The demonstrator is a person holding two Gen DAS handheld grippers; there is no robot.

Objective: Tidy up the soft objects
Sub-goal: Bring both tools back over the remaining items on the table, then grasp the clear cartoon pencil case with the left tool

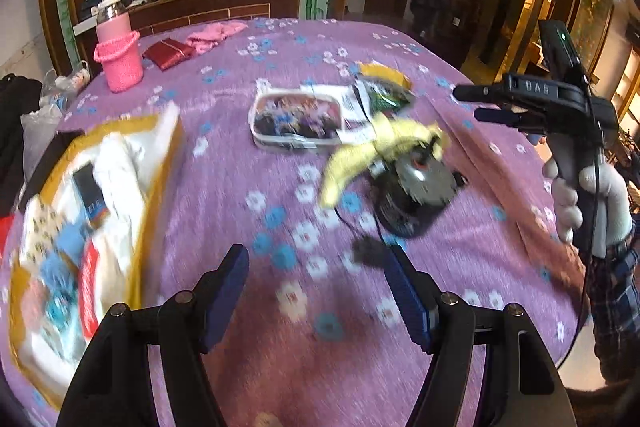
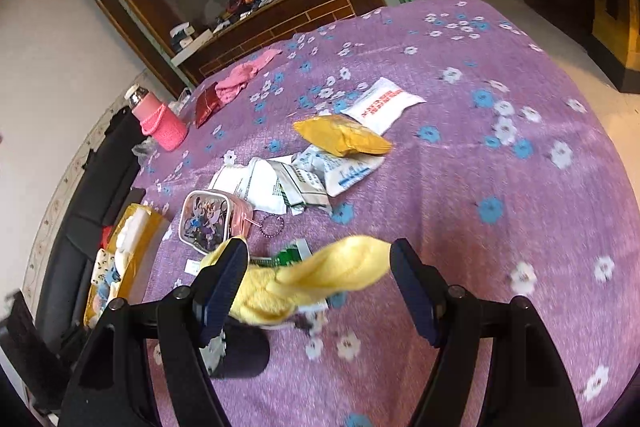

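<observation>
A yellow soft cloth (image 1: 376, 147) lies draped over a dark round object (image 1: 416, 195) on the purple flowered bedspread (image 1: 248, 307). My left gripper (image 1: 320, 291) hovers open in front of it, nothing between its blue pads. A gloved hand holds my right gripper (image 1: 466, 103) up at the right, above the cloth. In the right wrist view the yellow cloth (image 2: 320, 279) shows between the spread fingers of the right gripper (image 2: 320, 287); its pads do not press on it. A yellow box (image 1: 92, 211) with white and patterned soft items sits at the left.
A cartoon pouch (image 2: 208, 223), white packets (image 2: 304, 179), a yellow packet (image 2: 344, 135) and a bead chain (image 2: 274, 225) lie mid-bed. Further back stand a pink knitted bottle holder (image 1: 118, 55), a red pouch (image 1: 168, 53) and a pink cloth (image 1: 216, 35).
</observation>
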